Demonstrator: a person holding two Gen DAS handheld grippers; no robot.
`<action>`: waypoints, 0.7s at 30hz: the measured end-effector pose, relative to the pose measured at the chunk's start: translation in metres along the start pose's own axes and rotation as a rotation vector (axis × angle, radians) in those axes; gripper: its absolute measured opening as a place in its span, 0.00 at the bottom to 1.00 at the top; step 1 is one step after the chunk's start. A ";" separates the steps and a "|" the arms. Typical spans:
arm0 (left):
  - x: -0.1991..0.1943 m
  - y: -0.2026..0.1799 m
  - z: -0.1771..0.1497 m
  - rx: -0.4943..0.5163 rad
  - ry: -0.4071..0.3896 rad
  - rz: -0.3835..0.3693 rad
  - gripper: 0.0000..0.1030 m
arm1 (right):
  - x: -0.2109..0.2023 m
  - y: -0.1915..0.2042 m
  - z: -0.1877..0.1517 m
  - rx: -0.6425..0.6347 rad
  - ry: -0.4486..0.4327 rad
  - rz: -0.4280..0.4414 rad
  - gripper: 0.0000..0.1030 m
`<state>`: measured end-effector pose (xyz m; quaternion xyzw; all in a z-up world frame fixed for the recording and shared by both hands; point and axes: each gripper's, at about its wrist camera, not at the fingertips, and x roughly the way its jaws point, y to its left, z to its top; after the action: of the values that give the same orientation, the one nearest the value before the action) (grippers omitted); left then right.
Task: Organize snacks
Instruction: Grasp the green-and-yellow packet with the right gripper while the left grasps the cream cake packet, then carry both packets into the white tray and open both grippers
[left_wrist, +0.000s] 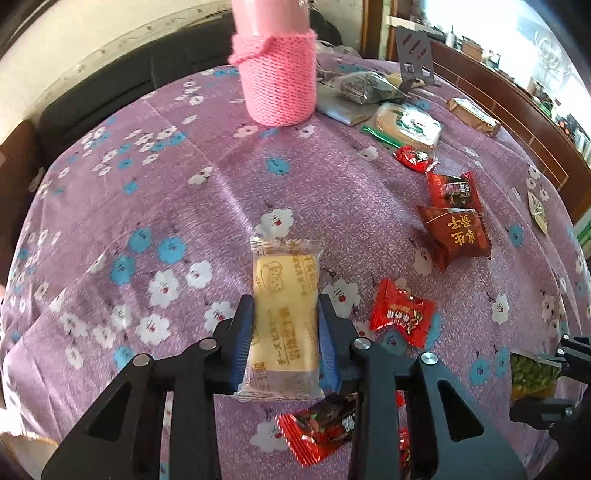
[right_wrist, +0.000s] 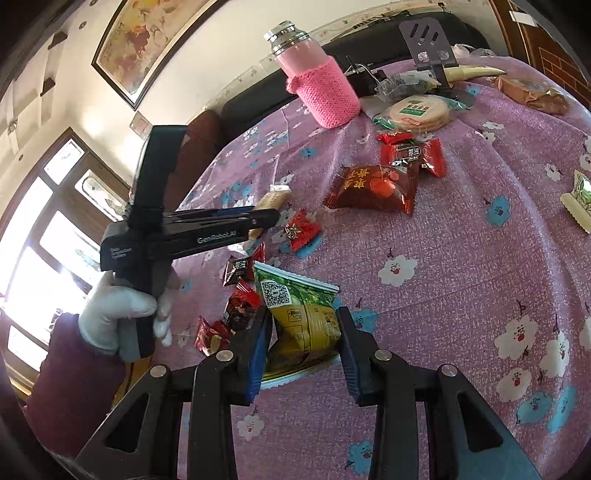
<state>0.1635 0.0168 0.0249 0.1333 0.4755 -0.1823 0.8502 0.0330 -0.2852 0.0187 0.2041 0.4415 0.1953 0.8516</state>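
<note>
My left gripper (left_wrist: 286, 306) is shut on a pale yellow biscuit packet (left_wrist: 284, 295), held just above the purple flowered tablecloth (left_wrist: 184, 192). My right gripper (right_wrist: 303, 321) is shut on a green and yellow snack bag (right_wrist: 299, 317), which also shows at the right edge of the left wrist view (left_wrist: 532, 373). Red candy wrappers lie around: one (left_wrist: 400, 314) right of the left gripper, one (left_wrist: 321, 428) under it, and a dark red packet (left_wrist: 458, 232) further right. The left gripper shows in the right wrist view (right_wrist: 264, 218) with the biscuit packet (right_wrist: 273, 197).
A pink bottle in a knitted sleeve (left_wrist: 277, 77) stands at the far side. A round cracker pack (left_wrist: 406, 125), a brown bar (left_wrist: 472, 116), a dark bag (left_wrist: 365, 86) and a grey phone stand (left_wrist: 415, 55) lie behind. A small pack (right_wrist: 580, 199) lies far right.
</note>
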 end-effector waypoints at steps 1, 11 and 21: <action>-0.003 0.001 -0.002 -0.008 -0.009 0.000 0.30 | 0.000 0.001 0.000 -0.005 -0.002 -0.006 0.35; -0.108 0.016 -0.046 -0.132 -0.171 -0.036 0.30 | -0.009 0.005 -0.001 -0.014 -0.037 0.020 0.35; -0.223 0.070 -0.151 -0.293 -0.302 0.049 0.30 | -0.014 0.028 -0.010 -0.072 -0.080 0.007 0.35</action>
<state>-0.0276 0.1804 0.1424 -0.0093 0.3606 -0.1083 0.9264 0.0133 -0.2669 0.0377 0.1823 0.3992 0.2059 0.8746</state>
